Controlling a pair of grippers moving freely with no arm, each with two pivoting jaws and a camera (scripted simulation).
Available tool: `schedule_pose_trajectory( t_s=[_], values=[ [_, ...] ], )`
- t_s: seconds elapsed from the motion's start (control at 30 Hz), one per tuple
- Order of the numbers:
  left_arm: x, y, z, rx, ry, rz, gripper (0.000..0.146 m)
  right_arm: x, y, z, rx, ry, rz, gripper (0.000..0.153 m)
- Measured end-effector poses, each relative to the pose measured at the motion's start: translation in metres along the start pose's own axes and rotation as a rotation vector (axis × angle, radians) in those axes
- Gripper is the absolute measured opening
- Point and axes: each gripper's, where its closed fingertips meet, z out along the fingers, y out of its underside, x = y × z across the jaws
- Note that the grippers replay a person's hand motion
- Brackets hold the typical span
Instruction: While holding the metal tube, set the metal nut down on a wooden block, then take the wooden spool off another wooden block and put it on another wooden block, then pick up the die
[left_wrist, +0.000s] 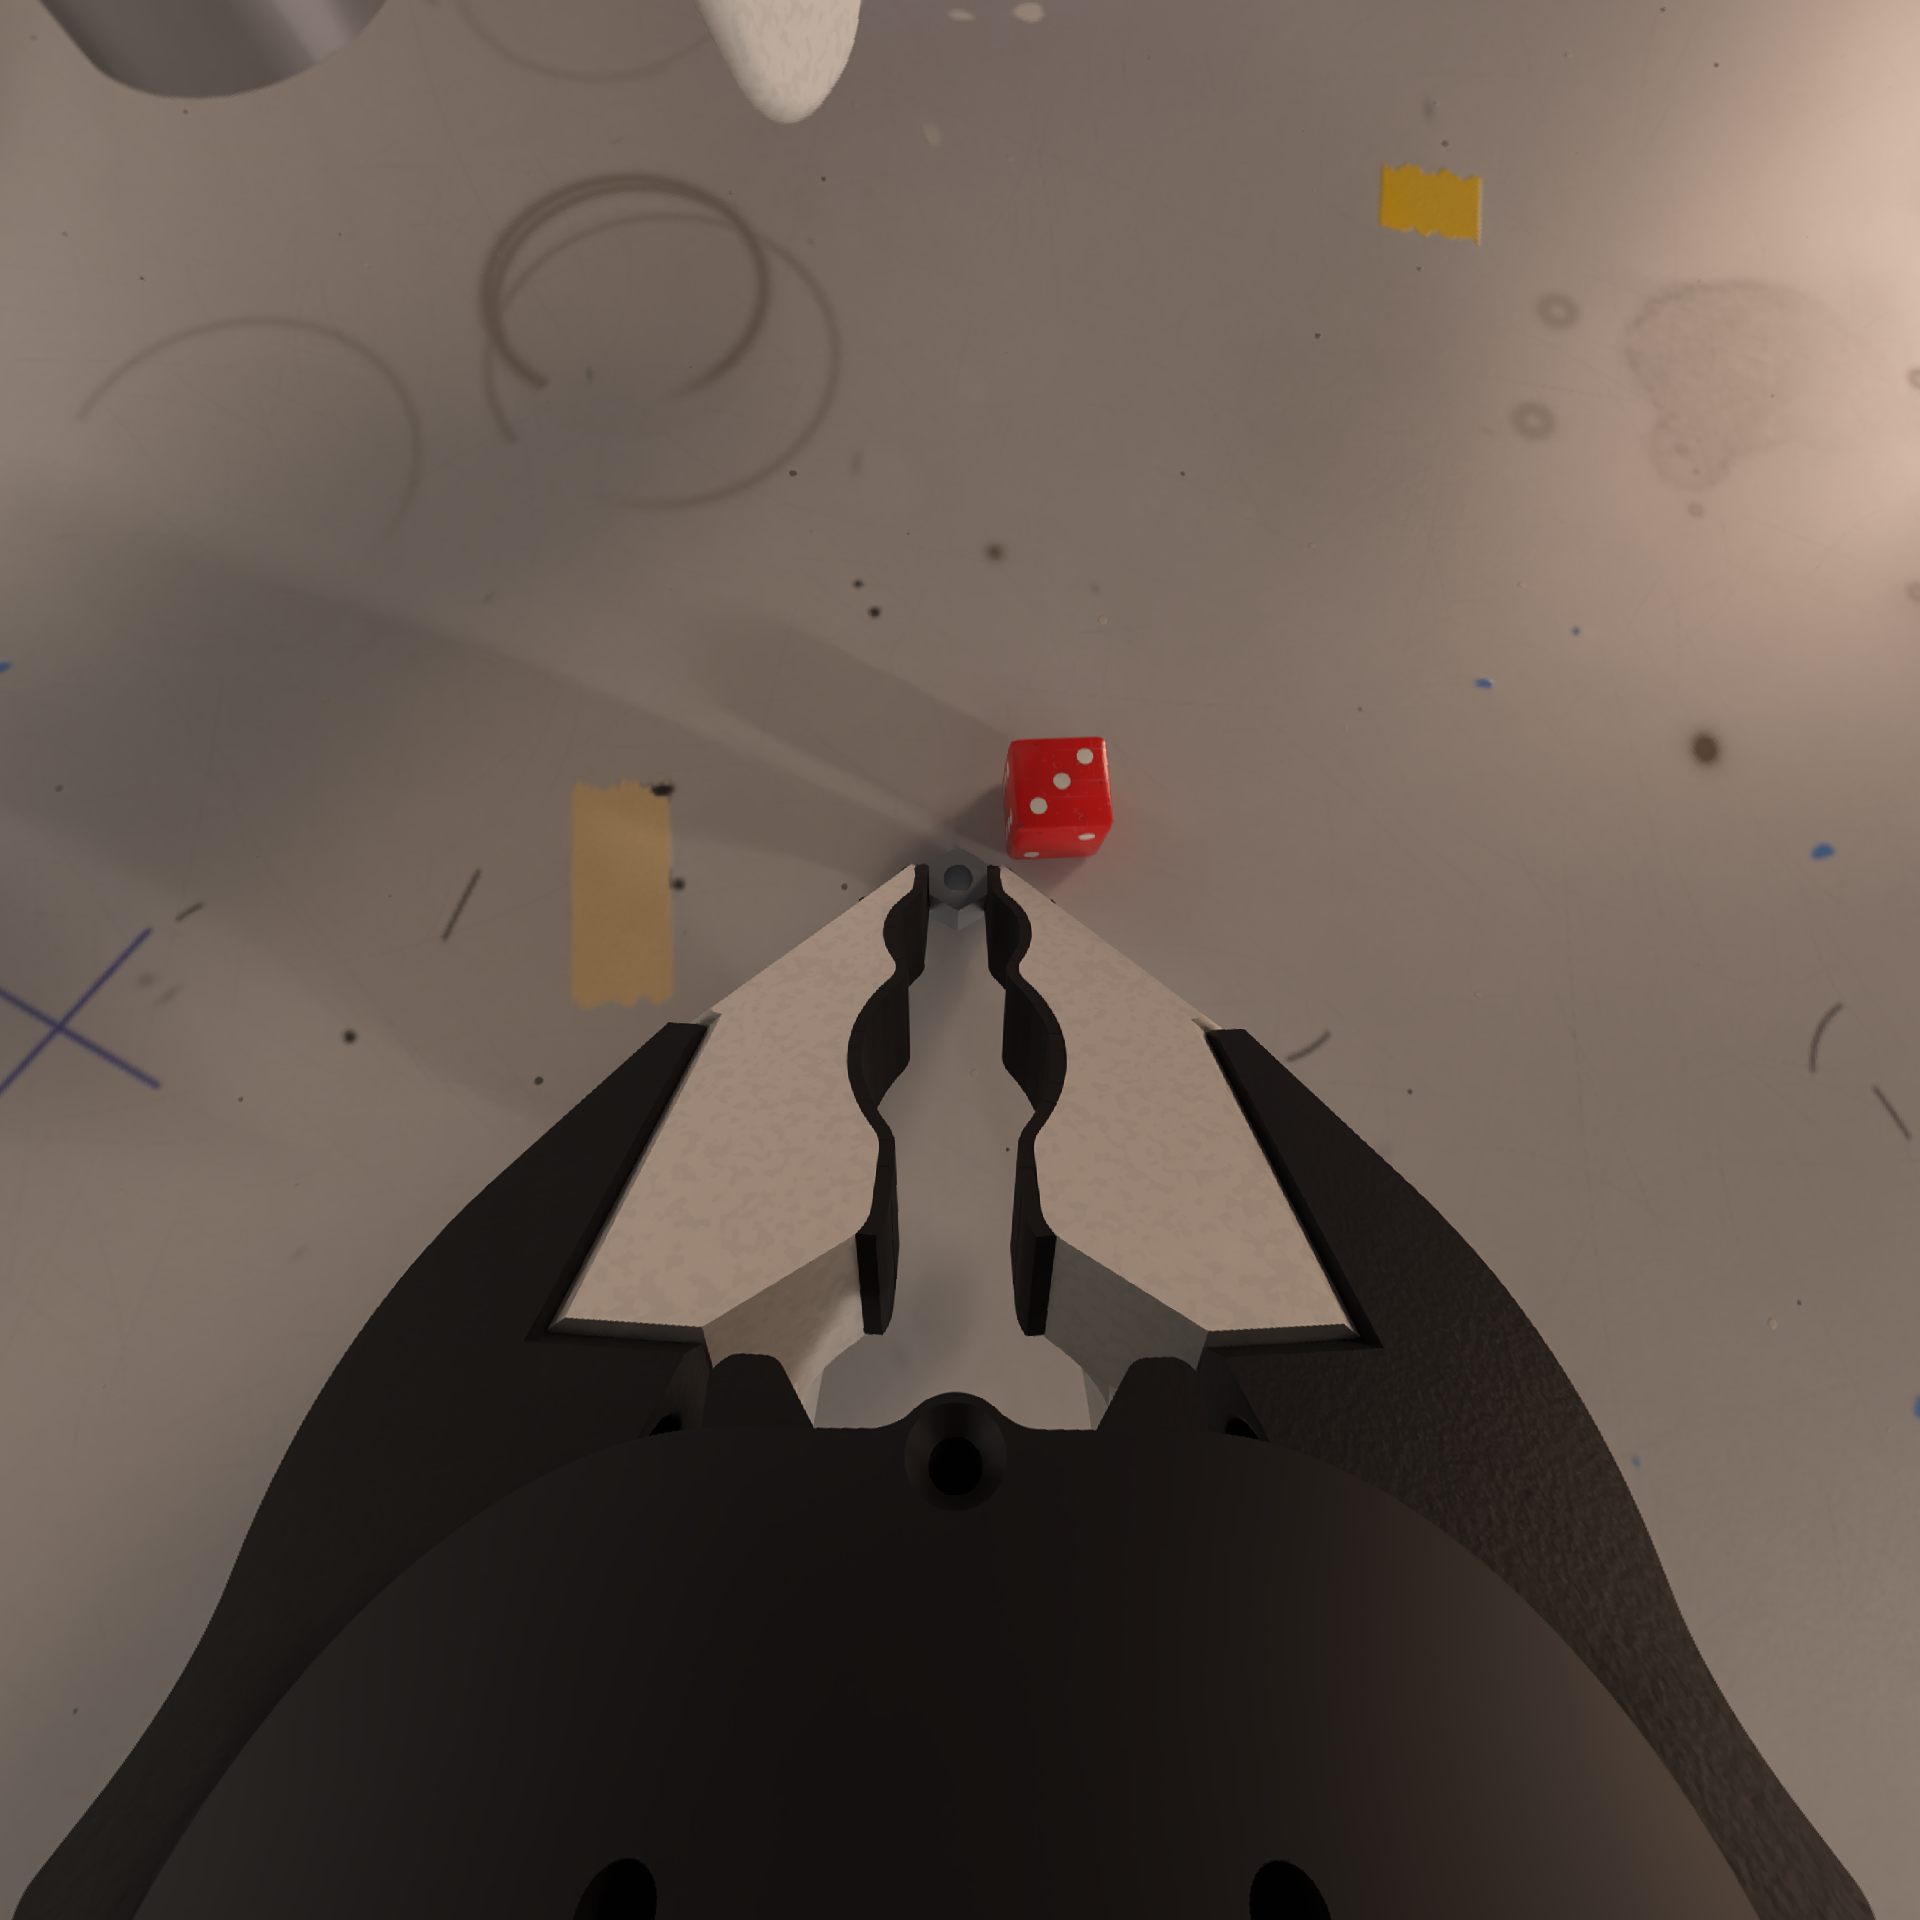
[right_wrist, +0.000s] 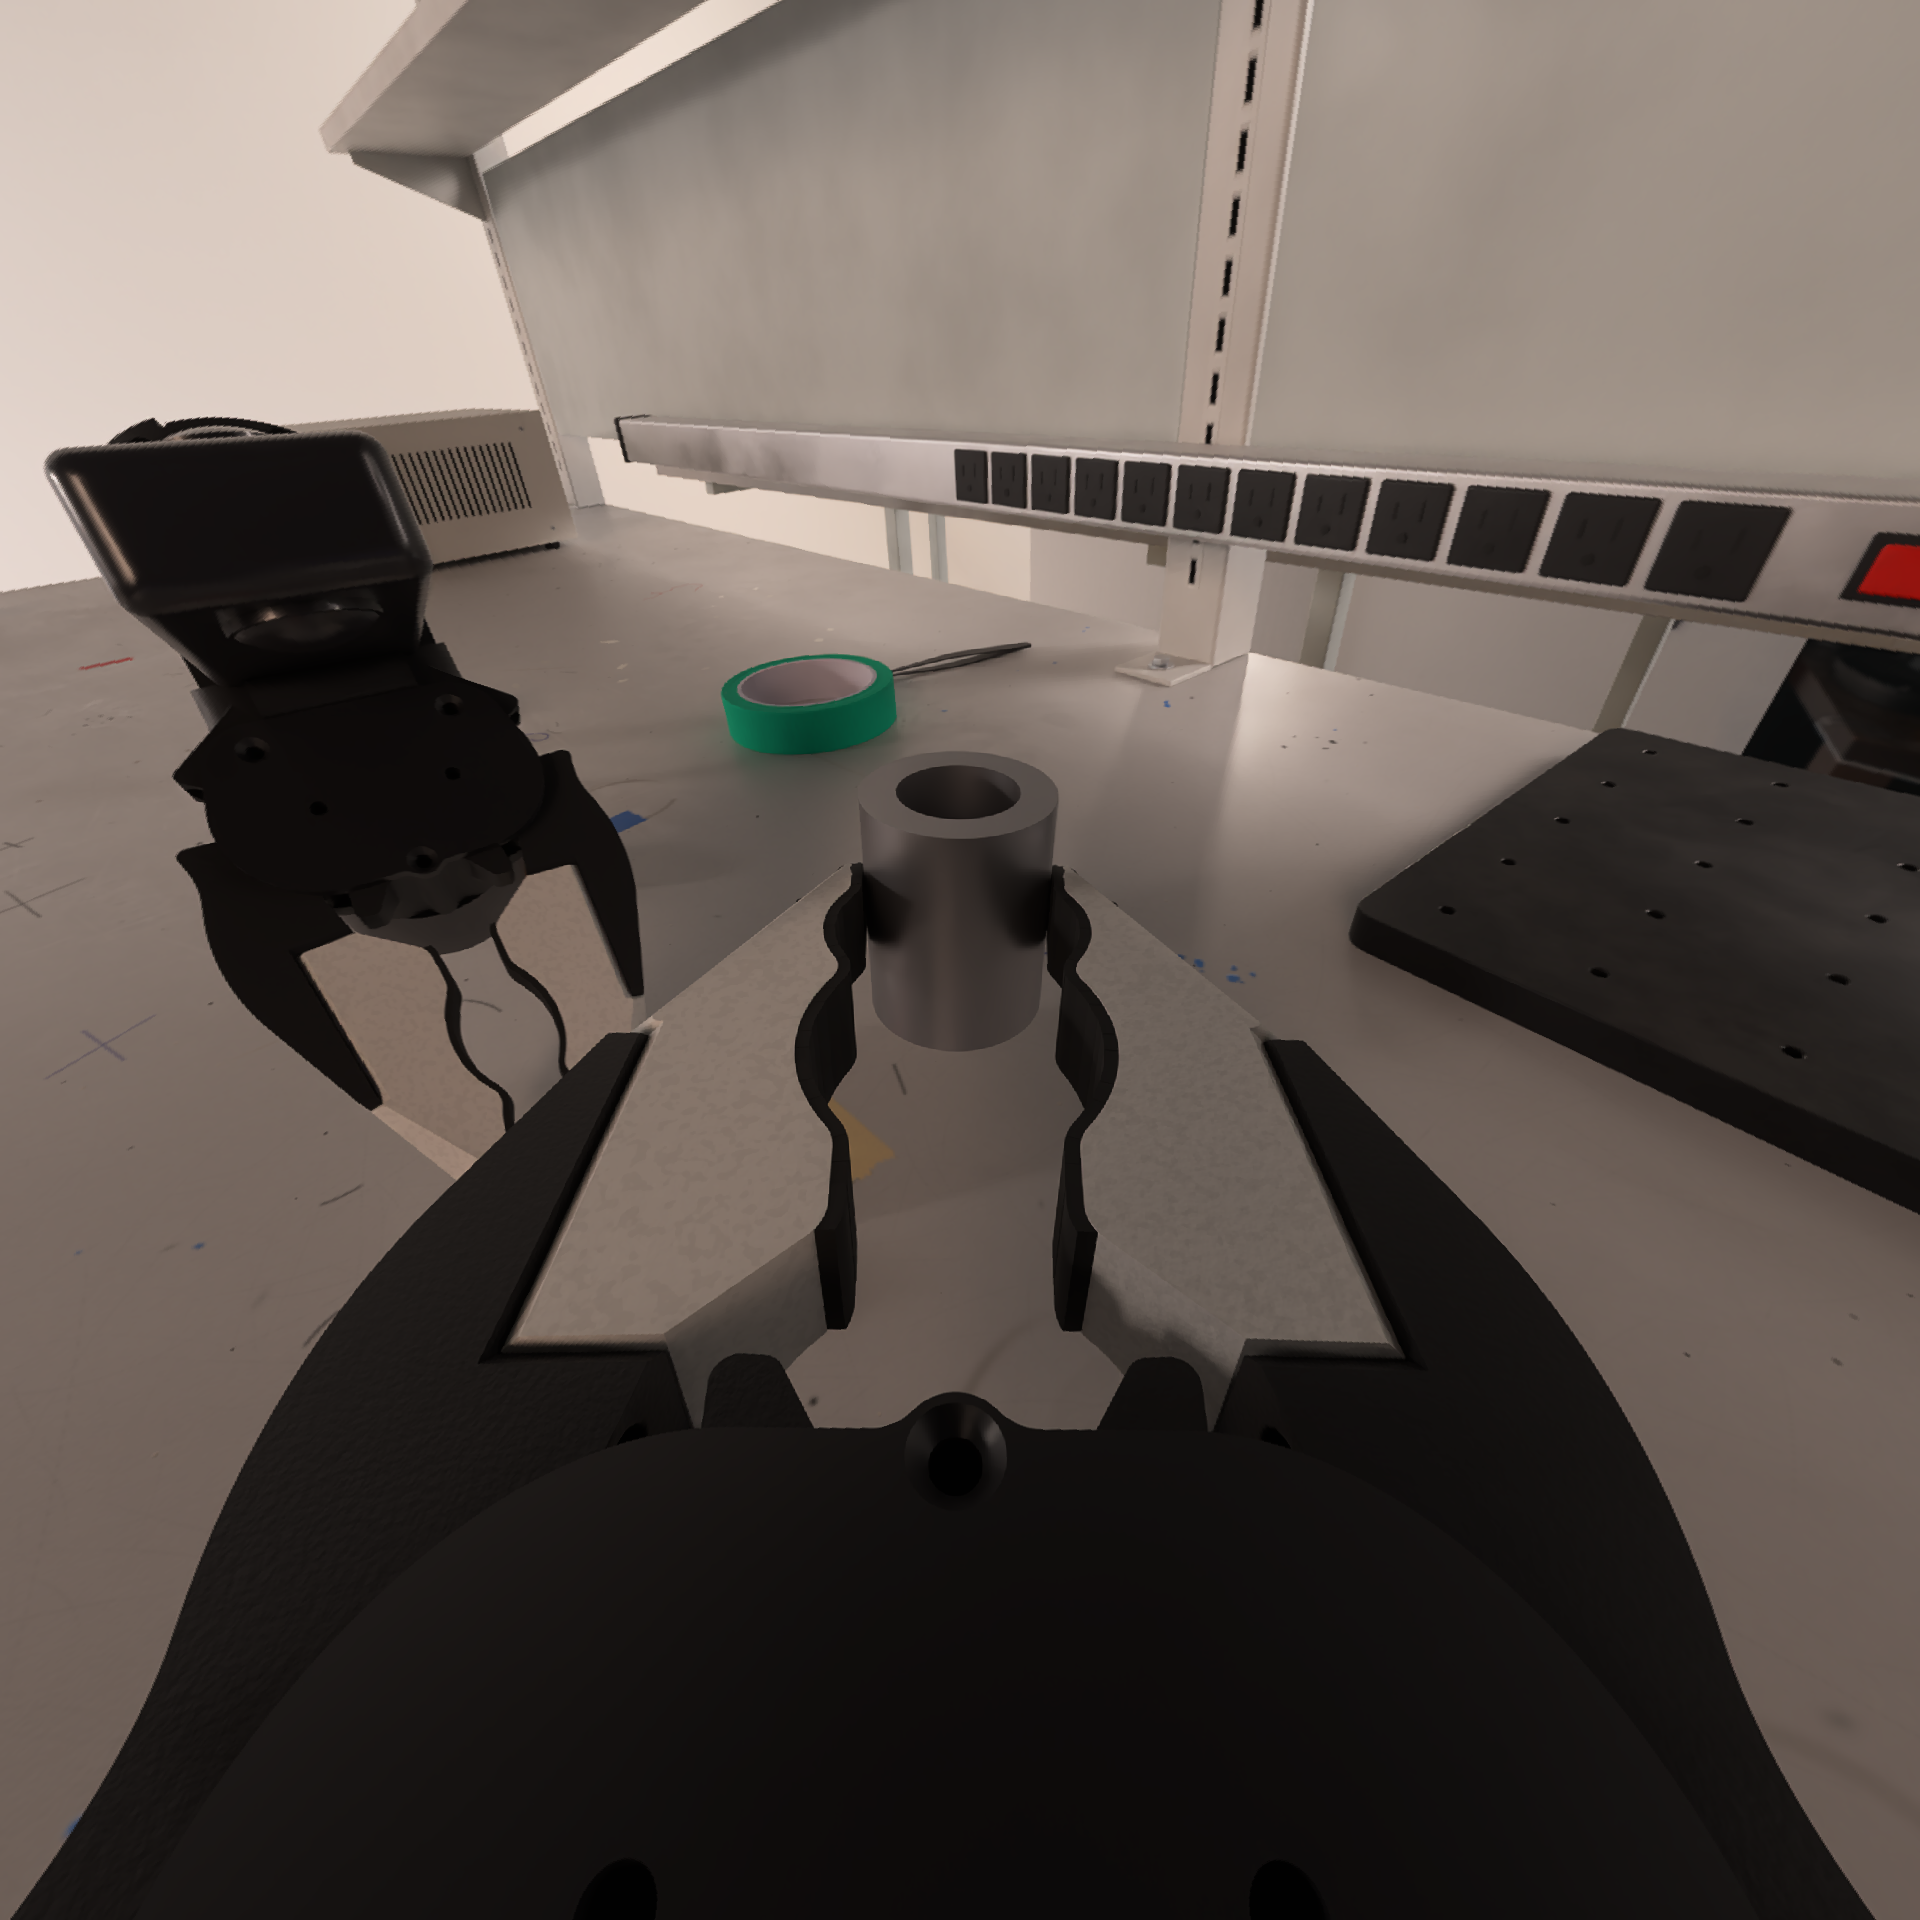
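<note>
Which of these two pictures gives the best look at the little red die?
The left wrist view: the red die sits unobstructed on the table, just beyond the left gripper, which grips the metal nut. The right wrist view does not show the die.

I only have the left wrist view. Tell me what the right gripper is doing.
Observer: The right gripper is shut on the metal tube, which stands upright between its fingers.
Operator: Report what lies past it on the bench.
Observer: A green tape roll lies flat behind the tube, with tweezers just beyond it.
Operator: Name anything to its right.
Observer: A black perforated plate lies there, below a power strip along the back wall.
Operator: Say where my left gripper sits from there.
Observer: The left gripper hangs to the tube's left, fingers pointing down at the table.
</note>
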Motion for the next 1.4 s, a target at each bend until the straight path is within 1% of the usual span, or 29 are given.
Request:
schedule_pose_trajectory(
  t_s=[0.1, 0.2, 0.3, 0.37, 0.4, 0.47, 0.53, 0.6, 0.63, 0.67, 0.73, 0.8, 0.87, 0.93, 1.03, 1.07, 1.1, 1.13, 1.2, 1.3, 1.33, 1.4],
  values=[
    [-0.004, 0.001, -0.01, 0.019, -0.023, -0.002, 0.01, 0.003, -0.001, -0.004, 0.012, 0.015, -0.009, 0.034],
    [-0.019, -0.008, -0.044, 0.092, -0.124, -0.014, 0.01, 0.006, -0.004, -0.008, 0.027, 0.027, 0.004, 0.034],
    [-0.038, -0.023, -0.105, 0.217, -0.312, -0.042, 0.01, 0.007, -0.007, -0.011, 0.044, 0.023, 0.023, 0.034],
    [-0.051, -0.023, -0.162, 0.291, -0.496, -0.079, 0.01, 0.006, -0.008, -0.012, 0.047, 0.017, 0.024, 0.034],
    [-0.057, -0.017, -0.193, 0.306, -0.606, -0.11, 0.01, 0.005, -0.008, -0.013, 0.047, 0.014, 0.024, 0.034],
    [-0.065, 0.012, -0.258, 0.276, -0.836, -0.207, 0.01, 0.004, -0.008, -0.013, 0.047, 0.004, 0.03, 0.034],
    [-0.064, 0.055, -0.323, 0.217, -1.063, -0.333, 0.01, 0.001, -0.006, -0.012, 0.041, -0.012, 0.039, 0.034],
    [-0.055, 0.103, -0.372, 0.193, -1.206, -0.488, 0.01, -0.002, -0.005, -0.011, 0.031, -0.026, 0.044, 0.034],
    [-0.05, 0.128, -0.39, 0.188, -1.251, -0.567, 0.01, -0.003, -0.004, -0.01, 0.028, -0.033, 0.045, 0.034],
    [-0.045, 0.153, -0.4, 0.173, -1.271, -0.647, 0.01, -0.004, -0.004, -0.009, 0.024, -0.038, 0.045, 0.034],
    [-0.037, 0.202, -0.405, 0.116, -1.273, -0.793, 0.01, -0.006, -0.002, -0.008, 0.016, -0.044, 0.044, 0.034],
    [-0.031, 0.237, -0.393, 0.075, -1.232, -0.893, 0.01, -0.007, 0.0, -0.008, 0.008, -0.047, 0.041, 0.034],
    [-0.028, 0.26, -0.375, 0.05, -1.184, -0.948, 0.01, -0.008, 0.0, -0.008, 0.004, -0.047, 0.033, 0.034],
    [-0.028, 0.274, -0.358, 0.026, -1.133, -0.976, 0.01, -0.009, 0.001, -0.008, 0.002, -0.047, 0.029, 0.034],
    [-0.028, 0.281, -0.346, -0.023, -1.075, -0.964, 0.01, -0.01, 0.001, -0.008, 0.004, -0.054, 0.024, 0.034],
    [-0.026, 0.279, -0.346, -0.023, -1.061, -0.946, 0.013, -0.01, 0.001, -0.008, 0.005, -0.056, 0.023, 0.034],
    [-0.023, 0.275, -0.348, -0.016, -1.05, -0.923, 0.033, -0.01, 0.001, -0.009, 0.004, -0.056, 0.024, 0.034],
    [-0.018, 0.27, -0.35, -0.007, -1.029, -0.898, 0.043, -0.01, 0.0, -0.009, 0.005, -0.056, 0.024, 0.034],
    [-0.003, 0.261, -0.347, -0.003, -0.919, -0.864, 0.057, -0.01, 0.0, -0.009, 0.005, -0.058, 0.024, 0.034],
    [0.025, 0.255, -0.332, -0.062, -0.725, -0.799, 0.058, -0.01, 0.001, -0.009, 0.002, -0.062, 0.028, 0.034],
    [0.031, 0.258, -0.325, -0.112, -0.683, -0.771, 0.057, -0.01, 0.001, -0.008, 0.0, -0.063, 0.03, 0.034],
    [0.035, 0.271, -0.312, -0.242, -0.655, -0.718, 0.054, -0.01, 0.001, -0.008, -0.002, -0.064, 0.031, 0.034]
  ],
)
